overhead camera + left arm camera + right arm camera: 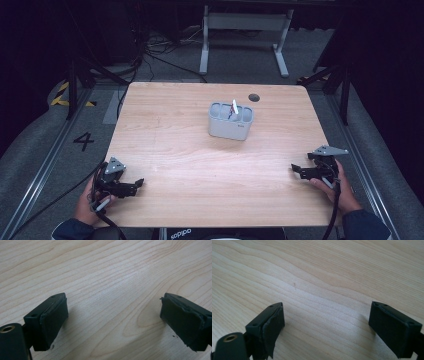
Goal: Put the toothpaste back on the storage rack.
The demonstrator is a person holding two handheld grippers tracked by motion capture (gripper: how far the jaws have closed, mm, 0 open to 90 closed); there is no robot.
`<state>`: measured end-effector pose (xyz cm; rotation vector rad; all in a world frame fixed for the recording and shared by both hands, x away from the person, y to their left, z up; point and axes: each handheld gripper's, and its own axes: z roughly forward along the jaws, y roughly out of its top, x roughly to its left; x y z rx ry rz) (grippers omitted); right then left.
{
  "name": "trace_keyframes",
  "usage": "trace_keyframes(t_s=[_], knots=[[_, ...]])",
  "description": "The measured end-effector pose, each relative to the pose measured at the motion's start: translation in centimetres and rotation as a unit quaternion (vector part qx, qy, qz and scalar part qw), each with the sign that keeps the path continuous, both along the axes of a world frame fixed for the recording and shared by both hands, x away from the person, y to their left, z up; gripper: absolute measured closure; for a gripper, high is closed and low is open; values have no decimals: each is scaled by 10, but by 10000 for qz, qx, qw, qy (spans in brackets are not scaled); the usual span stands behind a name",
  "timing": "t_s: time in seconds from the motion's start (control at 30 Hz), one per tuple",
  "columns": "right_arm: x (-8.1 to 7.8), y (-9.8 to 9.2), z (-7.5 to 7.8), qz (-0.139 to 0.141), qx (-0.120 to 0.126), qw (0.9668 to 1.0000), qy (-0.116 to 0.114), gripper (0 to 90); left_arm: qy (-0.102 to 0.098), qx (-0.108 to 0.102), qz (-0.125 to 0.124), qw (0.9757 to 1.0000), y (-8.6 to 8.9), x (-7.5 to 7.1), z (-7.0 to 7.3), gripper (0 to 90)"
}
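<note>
Dark surroundings enclose a light wooden table [200, 160] in the high view, with grey floor on both sides, a white metal frame [245, 30] beyond the far edge, loose cables on the floor at upper left, and a black numeral 4 [83, 141] marked on the floor to the left. Near the middle of the table, toward its far side, stands a grey compartmented holder [230, 121] with a white stick-like item [235, 107] rising from it; a small dark round spot [254, 97] lies on the table just beyond it. At the near left corner, the left gripper [138, 183] rests in the person's left hand [89, 202], jaws spread and empty, pointing toward the table's middle. At the near right edge, the right gripper [296, 170] sits in the right hand [334, 189], jaws likewise spread and empty, pointing left. Both grippers are well apart from the holder. In the left gripper view, the left gripper [113, 317] has its two black padded jaws wide apart, with bare wood grain between them and nothing gripped. In the right gripper view, the right gripper [327, 322] shows the same condition: jaws wide apart, bare table surface between them, no object held.
</note>
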<state>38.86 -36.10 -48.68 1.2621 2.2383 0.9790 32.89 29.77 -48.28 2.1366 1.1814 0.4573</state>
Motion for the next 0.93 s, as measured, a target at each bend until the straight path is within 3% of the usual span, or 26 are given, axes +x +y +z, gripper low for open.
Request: trace_keyframes(t_s=[0.4, 0.93], knots=[[0, 0, 0, 1, 1, 10000, 0, 135, 103, 66, -44, 9999, -3, 4, 0, 2], [0, 0, 0, 5, 12, 10000, 0, 135, 104, 67, -41, 9999, -3, 4, 0, 1]])
